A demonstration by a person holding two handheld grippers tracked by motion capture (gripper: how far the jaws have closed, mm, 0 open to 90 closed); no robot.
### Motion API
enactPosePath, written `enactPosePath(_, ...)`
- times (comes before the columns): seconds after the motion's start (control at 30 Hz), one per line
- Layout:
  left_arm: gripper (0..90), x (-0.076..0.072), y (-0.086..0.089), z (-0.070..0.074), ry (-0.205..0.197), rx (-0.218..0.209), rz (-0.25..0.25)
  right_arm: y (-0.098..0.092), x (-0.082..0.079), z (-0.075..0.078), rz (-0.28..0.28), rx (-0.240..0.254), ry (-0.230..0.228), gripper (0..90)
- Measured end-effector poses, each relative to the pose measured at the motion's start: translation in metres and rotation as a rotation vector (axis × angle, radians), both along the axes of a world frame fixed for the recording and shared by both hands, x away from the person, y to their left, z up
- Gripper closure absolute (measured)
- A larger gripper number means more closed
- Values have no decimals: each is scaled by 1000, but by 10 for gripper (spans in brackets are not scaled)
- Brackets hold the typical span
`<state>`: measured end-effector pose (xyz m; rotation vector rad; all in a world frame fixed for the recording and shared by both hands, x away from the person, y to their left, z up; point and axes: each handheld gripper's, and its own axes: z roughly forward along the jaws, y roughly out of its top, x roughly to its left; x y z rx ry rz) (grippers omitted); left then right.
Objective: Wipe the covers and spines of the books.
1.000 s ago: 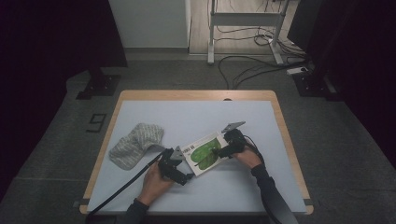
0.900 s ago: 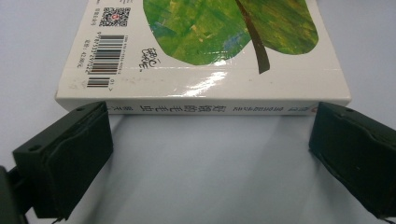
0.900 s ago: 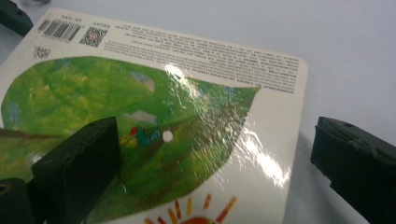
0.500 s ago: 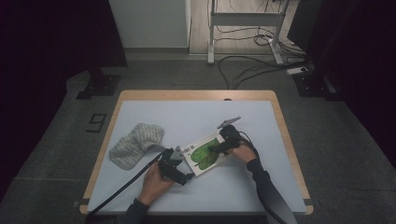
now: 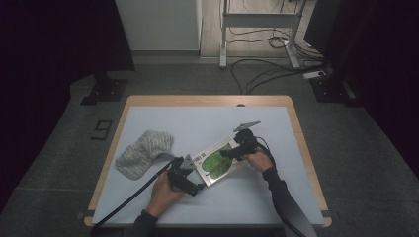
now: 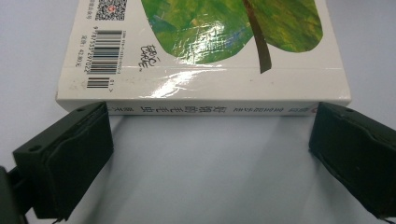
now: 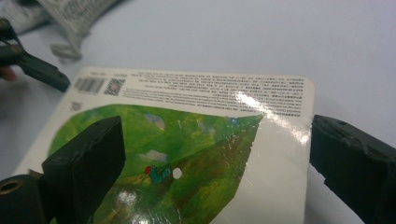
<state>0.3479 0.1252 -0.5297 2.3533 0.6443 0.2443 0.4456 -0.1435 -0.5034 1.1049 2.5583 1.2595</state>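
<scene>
A white book (image 5: 217, 160) with a green leaf picture on its cover lies flat on the pale tabletop (image 5: 207, 123). My left gripper (image 5: 196, 178) stands open at its near-left edge. In the left gripper view the book (image 6: 210, 51) shows its spine, and the left gripper (image 6: 210, 135) has one jaw at each end of that spine, not touching it that I can see. My right gripper (image 5: 228, 154) is open at the book's far-right side. In the right gripper view the right gripper (image 7: 217, 140) has one jaw over the book's cover (image 7: 187, 140) and the other just past its edge.
A grey knitted cloth (image 5: 143, 153) lies bunched on the table's left half, close to the left hand; the same cloth (image 7: 74, 14) appears in the right gripper view. Black cables trail from both grippers. A wooden rim (image 5: 207, 100) borders the table.
The right gripper has crept slightly left, further over the book's cover. The left gripper and the book stay about where they were.
</scene>
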Motion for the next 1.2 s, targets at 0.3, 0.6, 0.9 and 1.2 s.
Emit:
enactPosePath(0.3,0,0,0,0,-1,1,0,3,-13,8,65,7,6,99)
enactPosePath(0.6,0,0,0,0,-1,5,-3,-4,-15,17,151,-79,3,158)
enactPosePath(0.9,0,0,0,0,-2,5,-2,-17,-18,20,200,-104,34,279)
enactPosePath(1.2,0,-1,0,0,-2,3,0,-21,-23,26,213,-131,10,370)
